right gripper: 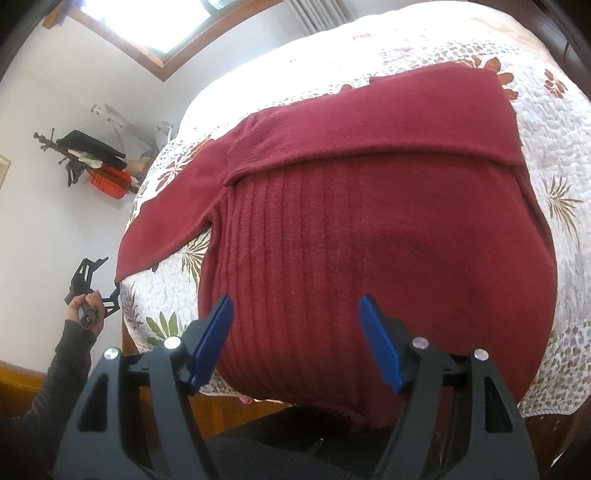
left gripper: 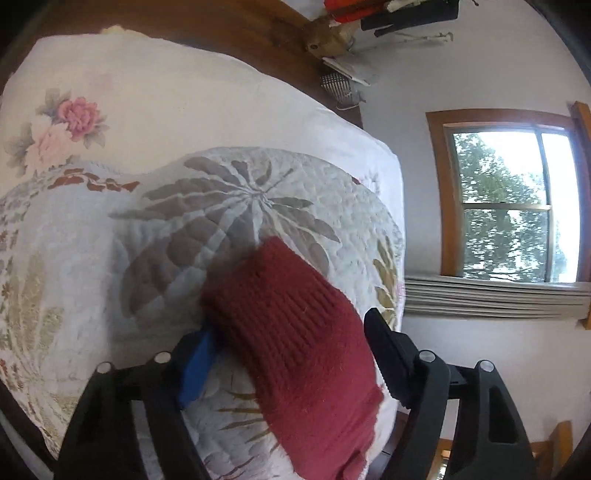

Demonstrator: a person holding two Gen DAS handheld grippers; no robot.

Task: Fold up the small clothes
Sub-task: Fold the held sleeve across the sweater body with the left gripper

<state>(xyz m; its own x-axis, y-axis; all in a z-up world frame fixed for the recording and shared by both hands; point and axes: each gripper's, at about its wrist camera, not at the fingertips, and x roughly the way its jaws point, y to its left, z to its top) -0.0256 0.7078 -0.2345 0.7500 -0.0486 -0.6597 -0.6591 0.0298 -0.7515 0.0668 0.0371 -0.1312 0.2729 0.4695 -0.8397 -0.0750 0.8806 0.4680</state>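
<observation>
The dark red knitted sweater is soft, matt wool-like cloth, its body worked in raised vertical ribs, its sleeve finer and slightly fuzzy, with stray fibres along the cuff edge. It lies on a white quilted cotton bedspread printed with leaves and flowers, whose stitching puckers the surface into small bumps. A smooth, pale floral-print pillow lies beyond it. The bed's headboard is brown varnished wood with a mild sheen, like the window frame. The left tongs and right tongs are matt black plastic with smooth blue pads and shiny metal pins.
</observation>
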